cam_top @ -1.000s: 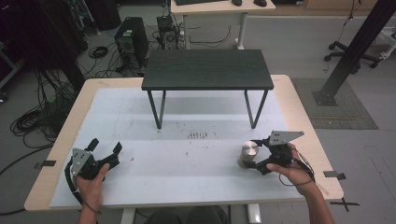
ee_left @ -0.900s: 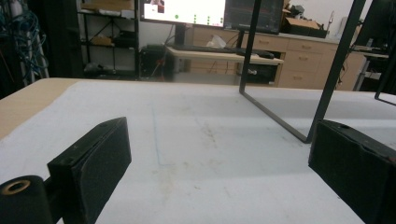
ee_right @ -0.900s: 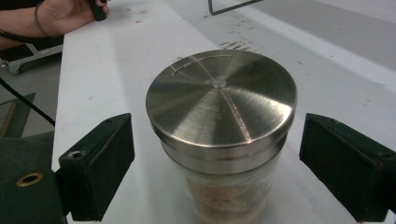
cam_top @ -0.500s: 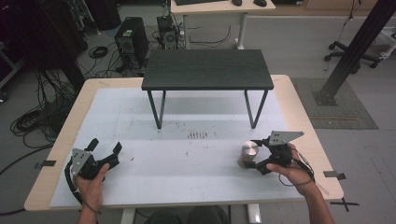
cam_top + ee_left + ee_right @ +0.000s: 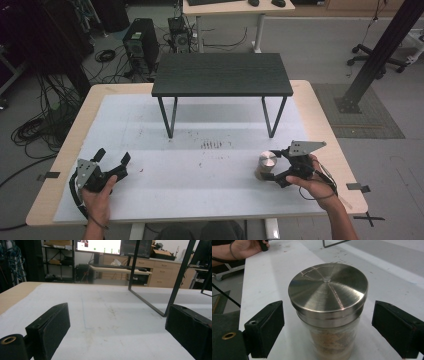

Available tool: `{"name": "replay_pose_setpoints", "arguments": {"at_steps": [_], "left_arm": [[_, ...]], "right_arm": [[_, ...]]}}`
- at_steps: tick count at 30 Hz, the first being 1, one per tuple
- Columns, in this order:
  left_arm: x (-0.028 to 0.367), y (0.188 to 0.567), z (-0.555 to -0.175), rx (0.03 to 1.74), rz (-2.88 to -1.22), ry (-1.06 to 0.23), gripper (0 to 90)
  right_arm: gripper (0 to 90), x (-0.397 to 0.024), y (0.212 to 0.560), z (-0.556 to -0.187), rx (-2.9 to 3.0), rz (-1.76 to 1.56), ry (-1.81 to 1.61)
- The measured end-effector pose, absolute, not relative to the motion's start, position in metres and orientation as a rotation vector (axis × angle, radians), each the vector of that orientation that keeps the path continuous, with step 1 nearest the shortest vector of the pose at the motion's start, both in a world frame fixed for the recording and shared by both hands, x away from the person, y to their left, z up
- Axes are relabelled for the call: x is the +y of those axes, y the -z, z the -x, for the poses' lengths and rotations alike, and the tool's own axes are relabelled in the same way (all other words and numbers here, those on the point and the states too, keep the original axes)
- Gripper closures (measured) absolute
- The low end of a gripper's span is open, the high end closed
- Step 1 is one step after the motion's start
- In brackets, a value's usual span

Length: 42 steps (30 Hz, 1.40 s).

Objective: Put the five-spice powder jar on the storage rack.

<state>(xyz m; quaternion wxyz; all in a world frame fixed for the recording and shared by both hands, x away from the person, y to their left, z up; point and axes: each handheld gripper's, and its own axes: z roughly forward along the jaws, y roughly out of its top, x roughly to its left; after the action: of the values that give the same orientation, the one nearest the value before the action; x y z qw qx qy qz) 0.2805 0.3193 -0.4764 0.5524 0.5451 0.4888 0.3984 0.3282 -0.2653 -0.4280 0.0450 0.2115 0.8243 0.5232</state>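
Brushed steel caps a glass jar [image 5: 328,312] that stands upright on the white-covered worktop [image 5: 200,175], near its front right corner, with a tan, crumbly filling visible through the glass. The right gripper [image 5: 278,164] has hardly moved over the last second: it was already at the jar and remains there, jaws spread wide to either side of it. In the right gripper view the two black pads stand clear of the jar's glass wall, a gap showing on each side, so nothing is clasped yet. That stillness suggests the approach is finished and the squeeze on the jar is the step about to come. The jar sits squarely between the jaws, slightly nearer the camera's left pad. The left gripper [image 5: 111,161] rests near the front left corner, well apart from the jar, likewise unchanged, its jaws wide apart and holding nothing; its own view looks across bare white surface towards the metal leg of a small black shelf [image 5: 222,75] that stands at the back of the worktop.
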Motion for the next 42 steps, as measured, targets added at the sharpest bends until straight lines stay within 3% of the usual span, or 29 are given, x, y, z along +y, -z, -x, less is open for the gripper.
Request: {"name": "replay_pose_setpoints", "arguments": {"at_steps": [16, 42], "left_arm": [[0.3193, 0.4765, -0.2805, 1.156, -1.289, -0.942, 6.1], [0.3192, 0.4764, -0.2806, 1.156, -1.292, -0.941, 6.1]], "right_arm": [[12.8, -0.2649, 0.4287, -0.3284, 2.521, -0.638, -1.591], [27.1, -0.2659, 0.4293, -0.3285, 2.505, -0.590, -1.552]]}}
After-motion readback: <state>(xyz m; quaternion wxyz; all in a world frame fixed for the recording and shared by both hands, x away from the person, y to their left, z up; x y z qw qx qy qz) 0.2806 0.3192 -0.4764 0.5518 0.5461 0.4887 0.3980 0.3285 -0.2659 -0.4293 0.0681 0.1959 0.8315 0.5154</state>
